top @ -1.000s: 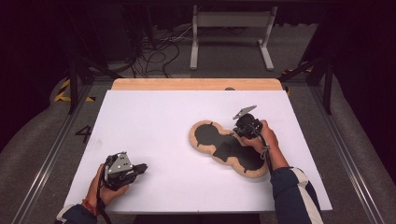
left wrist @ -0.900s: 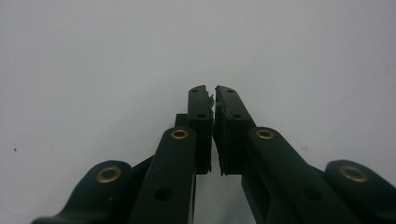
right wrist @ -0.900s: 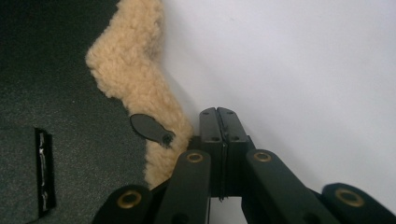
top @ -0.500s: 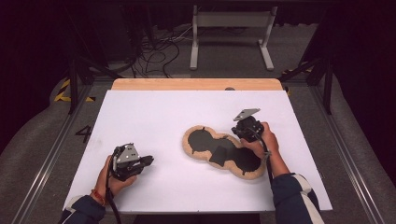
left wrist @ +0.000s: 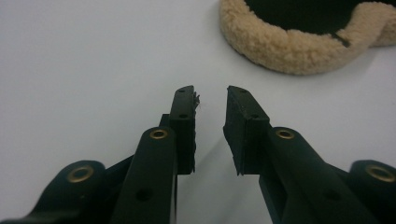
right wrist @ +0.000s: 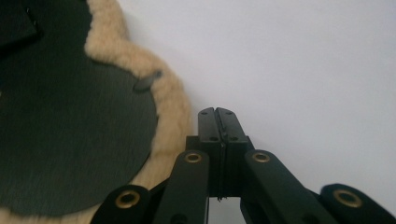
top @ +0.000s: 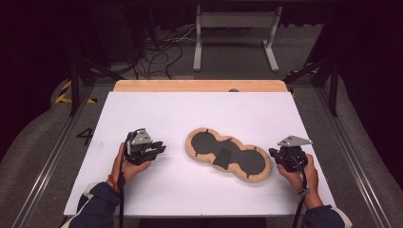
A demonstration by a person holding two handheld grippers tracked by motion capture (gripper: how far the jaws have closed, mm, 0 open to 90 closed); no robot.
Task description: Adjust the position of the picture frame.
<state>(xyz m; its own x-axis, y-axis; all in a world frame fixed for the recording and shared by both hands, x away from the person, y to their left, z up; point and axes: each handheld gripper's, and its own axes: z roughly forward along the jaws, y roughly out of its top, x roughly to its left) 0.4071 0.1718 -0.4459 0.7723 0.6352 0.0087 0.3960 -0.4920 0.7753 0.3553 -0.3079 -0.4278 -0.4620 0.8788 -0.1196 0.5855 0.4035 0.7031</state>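
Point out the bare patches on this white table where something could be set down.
Free: the far strip of the white table between the fleece-edged pad and the wooden edge, and the near strip below the pad. Crowded: the middle band, where the left gripper, pad and right gripper line up.

Left claw jaws just opening, nothing between; fleece-rimmed pad ahead on white table.

The high camera looks forward and down over the white table. Each gripper camera sits close behind its fingers; both share the fleece-edged pad beyond them.
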